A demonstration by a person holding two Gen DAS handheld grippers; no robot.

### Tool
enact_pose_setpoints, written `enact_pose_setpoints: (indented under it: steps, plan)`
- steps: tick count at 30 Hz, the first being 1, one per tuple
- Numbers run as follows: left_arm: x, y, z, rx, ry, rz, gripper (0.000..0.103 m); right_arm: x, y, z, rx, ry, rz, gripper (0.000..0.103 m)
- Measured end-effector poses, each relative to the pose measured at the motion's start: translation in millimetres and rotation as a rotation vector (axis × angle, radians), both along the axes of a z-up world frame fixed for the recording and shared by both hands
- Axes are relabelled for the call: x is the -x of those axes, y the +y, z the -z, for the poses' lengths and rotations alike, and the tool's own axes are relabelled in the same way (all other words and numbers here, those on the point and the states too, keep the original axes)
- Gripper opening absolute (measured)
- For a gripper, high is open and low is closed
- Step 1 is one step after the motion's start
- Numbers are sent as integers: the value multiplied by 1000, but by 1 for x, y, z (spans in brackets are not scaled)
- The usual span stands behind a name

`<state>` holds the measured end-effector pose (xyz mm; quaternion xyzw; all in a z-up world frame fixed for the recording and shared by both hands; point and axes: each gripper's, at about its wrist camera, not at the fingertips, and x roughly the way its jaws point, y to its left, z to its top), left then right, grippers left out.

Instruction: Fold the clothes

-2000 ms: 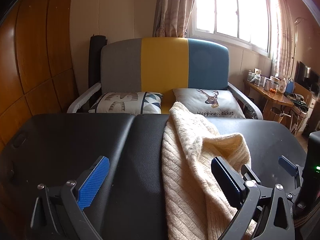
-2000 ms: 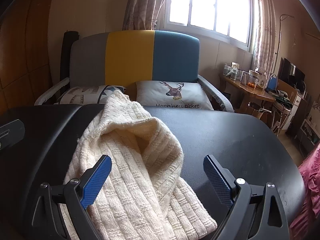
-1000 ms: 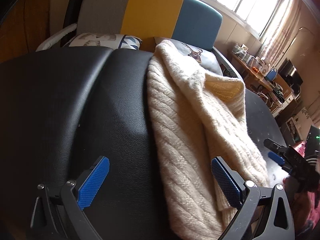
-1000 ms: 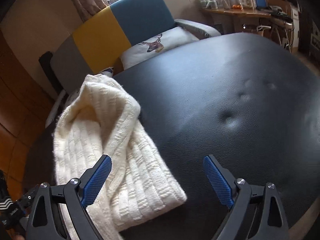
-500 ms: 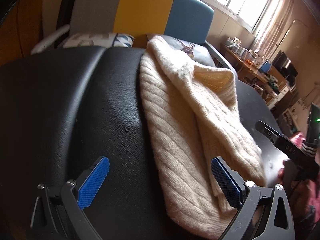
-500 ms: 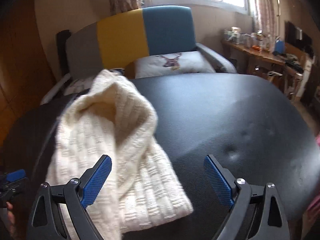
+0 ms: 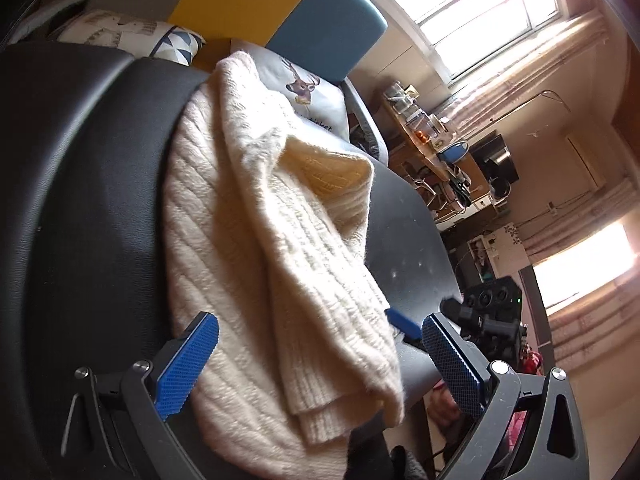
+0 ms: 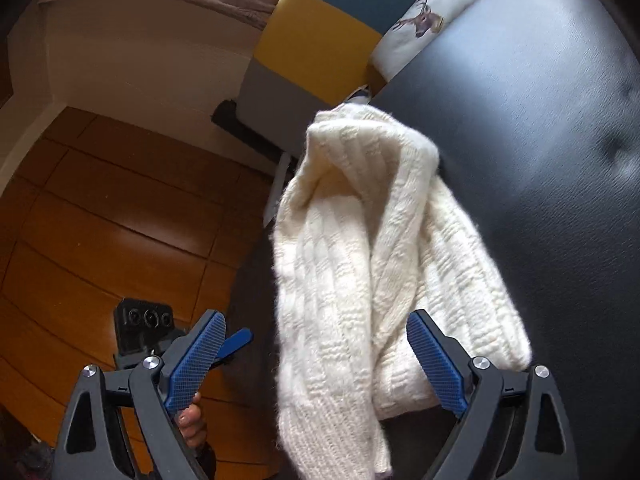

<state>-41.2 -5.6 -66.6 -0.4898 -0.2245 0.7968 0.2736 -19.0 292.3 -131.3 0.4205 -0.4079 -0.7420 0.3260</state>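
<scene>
Blue pads on my left gripper (image 7: 316, 364) stand wide apart with nothing between them pinched; the sweater (image 7: 272, 240) lies under and ahead of the gap, its near hem reaching almost to my left-hand pad. My right gripper (image 8: 316, 360) is just as wide and holds nothing either; a sleeve-like strip of knit hangs down through its gap toward me.

From either tool the sweater runs lengthwise away from me, from the near edge of the black cushion (image 7: 80, 184) toward the sofa (image 7: 320, 36) beyond. It is bunched, not flat: one layer is doubled over, with a loose flap standing up on the far right as my left camera sees it.

My two grippers flank the near end, the left on the cushion side, the right at the edge where the knit spills off. My right fingers show low in the left view, just beside the hem, so both are about equally near it.

Whether this heap is part-way folded or waiting to be spread, I cannot tell.
</scene>
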Motion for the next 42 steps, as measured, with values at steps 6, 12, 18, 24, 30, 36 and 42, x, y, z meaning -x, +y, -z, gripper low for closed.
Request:
enact_pose_setpoints:
  steps: [6, 12, 18, 24, 30, 36, 42]
  plan:
    - [8, 24, -14, 43, 28, 43, 103, -7, -38, 12, -15, -55, -60, 95]
    - [38, 66, -52, 122, 147, 167, 103, -51, -116, -40, -431, 268, -96, 96]
    - [58, 138, -53, 339, 213, 376, 103, -82, -173, -43, -748, 429, -130, 97]
    - [64, 209, -2, 613, 194, 571, 69, -85, -173, -21, -801, 388, -105, 97]
    - [77, 214, 50, 726, 44, 614, 53, -89, -167, -13, -796, 394, -109, 100]
    - [63, 223, 61, 835, 139, 652, 50, -97, -166, -11, -825, 418, -114, 102]
    - [73, 148, 30, 514, 131, 467, 13, -109, -154, -12, -837, 435, -117, 102]
